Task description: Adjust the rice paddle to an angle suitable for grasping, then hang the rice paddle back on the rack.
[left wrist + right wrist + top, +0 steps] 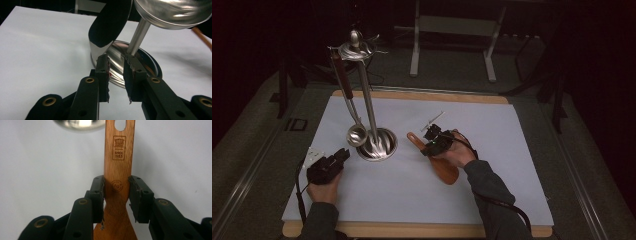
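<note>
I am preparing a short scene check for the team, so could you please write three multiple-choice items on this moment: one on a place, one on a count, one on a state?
1. Where does the wooden spatula lie?
A. on the white sheet, right of the stand's base
B. hung on the stand
C. on the floor

2. How many utensils hang from the metal stand?
A. none
B. one
C. three

3. What are the right tongs doing?
A. spread wide above the sheet
B. closed on the spatula's handle
C. gripping the ladle

Answers:
1 A: the high view shows it flat on the white sheet.
2 B: a single ladle hangs there.
3 B: the right gripper view shows both jaws against the handle's sides.
</note>
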`<state>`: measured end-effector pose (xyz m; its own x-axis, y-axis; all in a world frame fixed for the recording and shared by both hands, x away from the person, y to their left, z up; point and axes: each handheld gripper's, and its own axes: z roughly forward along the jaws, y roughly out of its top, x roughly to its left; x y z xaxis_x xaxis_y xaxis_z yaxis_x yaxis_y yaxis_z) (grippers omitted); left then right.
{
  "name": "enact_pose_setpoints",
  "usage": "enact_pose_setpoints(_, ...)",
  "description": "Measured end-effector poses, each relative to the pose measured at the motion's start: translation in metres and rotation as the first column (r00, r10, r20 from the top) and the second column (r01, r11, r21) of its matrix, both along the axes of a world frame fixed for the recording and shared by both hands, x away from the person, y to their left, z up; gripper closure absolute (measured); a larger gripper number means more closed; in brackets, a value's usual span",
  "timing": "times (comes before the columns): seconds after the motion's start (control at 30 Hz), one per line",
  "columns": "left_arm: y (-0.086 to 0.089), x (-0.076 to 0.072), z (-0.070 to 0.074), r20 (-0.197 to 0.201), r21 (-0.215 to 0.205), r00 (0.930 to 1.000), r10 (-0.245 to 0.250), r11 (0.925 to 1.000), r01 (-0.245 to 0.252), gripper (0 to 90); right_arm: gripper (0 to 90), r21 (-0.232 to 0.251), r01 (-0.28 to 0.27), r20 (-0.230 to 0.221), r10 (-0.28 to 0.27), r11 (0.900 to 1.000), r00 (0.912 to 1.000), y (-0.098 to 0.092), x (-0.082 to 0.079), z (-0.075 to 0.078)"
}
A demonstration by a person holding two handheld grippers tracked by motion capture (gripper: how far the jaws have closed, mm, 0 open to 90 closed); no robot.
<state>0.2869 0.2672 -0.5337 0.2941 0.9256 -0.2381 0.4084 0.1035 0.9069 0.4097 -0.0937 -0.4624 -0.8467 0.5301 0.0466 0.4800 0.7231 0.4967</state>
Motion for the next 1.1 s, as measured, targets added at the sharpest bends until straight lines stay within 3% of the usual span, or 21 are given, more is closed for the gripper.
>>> enact_pose_setpoints(0.1, 0.000, 0.000, 0.000, 0.000, 0.002, 1.0000, -0.001, 1.0000, 0.001, 74.6, 66.1, 0.062, 0.018, 0.033, -0.020, 0.998, 0.9992, 0.000, -0.002, 0.005)
enact_pose_setpoints(0.13, 0.000, 0.000, 0.000, -0.001, 0.003, 1.0000, -0.002, 1.0000, 0.002, 74.5, 66.1, 0.106, 0.014, 0.072, -0.021, 0.994, 0.9972, 0.000, -0.004, 0.008)
enact_pose_setpoints(0.17, -0.001, 0.000, 0.000, -0.003, 0.003, 1.0000, -0.002, 1.0000, 0.002, 74.5, 66.1, 0.127, 0.018, 0.079, -0.028, 0.992, 0.9965, 0.001, -0.005, 0.009)
enact_pose_setpoints(0.33, -0.001, 0.001, -0.001, -0.004, 0.005, 1.0000, -0.005, 1.0000, 0.005, 74.5, 66.1, 0.182, 0.006, 0.122, -0.028, 0.983, 0.9922, 0.003, -0.007, 0.011)
enact_pose_setpoints(0.53, -0.001, 0.001, -0.001, -0.004, 0.001, 1.0000, -0.008, 1.0000, 0.008, 74.5, 66.1, 0.271, -0.015, 0.182, -0.036, 0.962, 0.9827, 0.006, -0.013, 0.016)
enact_pose_setpoints(0.63, 0.000, 0.001, -0.001, -0.004, 0.001, 1.0000, -0.009, 1.0000, 0.009, 74.5, 66.1, 0.312, -0.019, 0.216, -0.051, 0.950, 0.9750, 0.009, -0.017, 0.020)
enact_pose_setpoints(0.7, -0.001, 0.001, -0.001, -0.004, 0.000, 1.0000, -0.009, 1.0000, 0.009, 74.5, 66.1, 0.367, -0.015, 0.241, -0.080, 0.930, 0.9671, 0.011, -0.021, 0.025)
enact_pose_setpoints(0.73, -0.001, 0.001, -0.001, -0.004, 0.000, 1.0000, -0.009, 1.0000, 0.009, 74.5, 66.1, 0.367, -0.015, 0.241, -0.080, 0.930, 0.9671, 0.011, -0.021, 0.025)
enact_pose_setpoints(0.93, -0.001, 0.001, -0.001, -0.005, -0.001, 0.9999, -0.009, 1.0000, 0.009, 74.3, 66.1, 0.436, -0.014, 0.278, -0.120, 0.900, 0.9532, 0.016, -0.027, 0.035)
enact_pose_setpoints(0.97, -0.001, 0.001, -0.001, -0.004, -0.001, 1.0000, -0.008, 1.0000, 0.008, 74.3, 66.1, 0.461, -0.016, 0.283, -0.130, 0.888, 0.9502, 0.017, -0.027, 0.038)
enact_pose_setpoints(1.1, -0.001, 0.001, -0.001, -0.005, 0.000, 1.0000, -0.009, 1.0000, 0.009, 74.3, 66.1, 0.476, -0.025, 0.288, -0.129, 0.879, 0.9488, 0.020, -0.028, 0.041)
